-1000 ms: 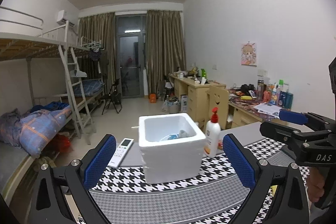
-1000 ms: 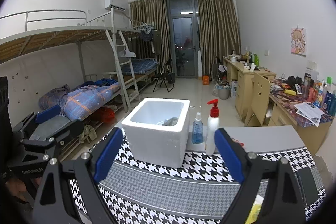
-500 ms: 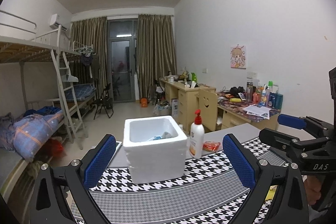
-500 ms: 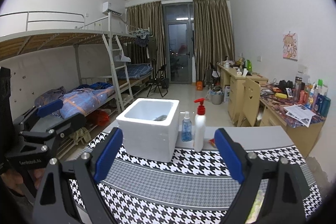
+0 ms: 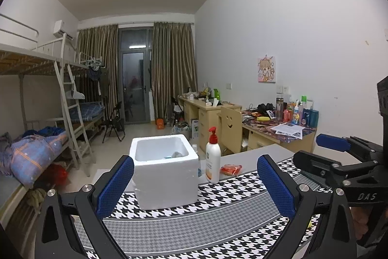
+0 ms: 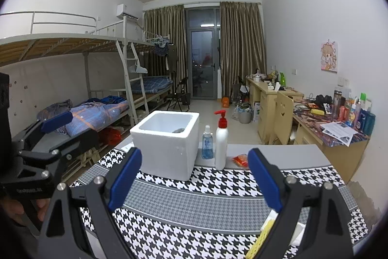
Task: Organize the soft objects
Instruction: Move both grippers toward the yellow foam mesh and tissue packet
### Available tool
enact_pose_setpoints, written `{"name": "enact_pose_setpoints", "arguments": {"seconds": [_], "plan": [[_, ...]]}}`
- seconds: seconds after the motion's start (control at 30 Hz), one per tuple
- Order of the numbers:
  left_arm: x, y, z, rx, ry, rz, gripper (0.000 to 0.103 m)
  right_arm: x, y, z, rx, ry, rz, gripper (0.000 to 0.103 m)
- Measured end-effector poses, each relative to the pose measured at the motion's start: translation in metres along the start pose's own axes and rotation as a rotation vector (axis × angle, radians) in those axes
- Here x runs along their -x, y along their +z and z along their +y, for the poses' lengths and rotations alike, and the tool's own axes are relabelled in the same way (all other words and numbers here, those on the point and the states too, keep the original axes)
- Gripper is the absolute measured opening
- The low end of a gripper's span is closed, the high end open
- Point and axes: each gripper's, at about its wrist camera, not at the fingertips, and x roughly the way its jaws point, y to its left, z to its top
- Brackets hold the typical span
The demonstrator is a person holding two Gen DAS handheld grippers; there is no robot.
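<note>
A white foam box stands on the houndstooth mat, with a greyish soft item lying inside it. A small red packet lies to its right, behind the pump bottle. My left gripper is open and empty, a short way in front of the box. My right gripper is also open with nothing between its blue pads. Each shows in the other's view: the right gripper at the right edge, the left gripper at the left edge.
A white pump bottle and a blue spray bottle stand right of the box. A yellow-and-white item lies half hidden behind my right finger. Bunk beds line the left wall, cluttered desks the right.
Both grippers have drawn back from the foam box, which now looks smaller and farther away. The red packet has come into view. Both jaws stay wide.
</note>
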Motion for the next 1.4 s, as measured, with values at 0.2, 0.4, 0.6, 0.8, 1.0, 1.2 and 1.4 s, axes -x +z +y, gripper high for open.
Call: {"name": "enact_pose_setpoints", "arguments": {"seconds": [0.2, 0.4, 0.6, 0.8, 1.0, 1.2, 1.4], "plan": [[-0.004, -0.008, -0.009, -0.002, -0.006, -0.004, 0.102, 0.010, -0.008, -0.006, -0.012, -0.019, -0.004, 0.092], [-0.003, -0.012, -0.021, -0.010, -0.009, -0.014, 0.102, 0.011, -0.017, -0.017, -0.033, -0.046, 0.002, 0.092], [-0.008, -0.015, -0.030, -0.002, -0.042, 0.003, 0.102, 0.016, -0.024, -0.030, -0.054, -0.060, 0.011, 0.092], [-0.013, -0.019, -0.042, -0.006, -0.087, 0.016, 0.102, 0.022, -0.031, -0.041, -0.068, -0.089, 0.014, 0.092], [-0.016, -0.023, -0.054, -0.009, -0.125, 0.021, 0.102, 0.028, -0.040, -0.052, -0.085, -0.139, 0.013, 0.092], [-0.025, -0.031, -0.068, -0.002, -0.170, 0.049, 0.102, 0.035, -0.047, -0.064, -0.094, -0.196, 0.019, 0.092], [-0.036, -0.036, -0.080, -0.001, -0.196, 0.075, 0.102, 0.040, -0.052, -0.077, -0.109, -0.227, 0.020, 0.092]]}}
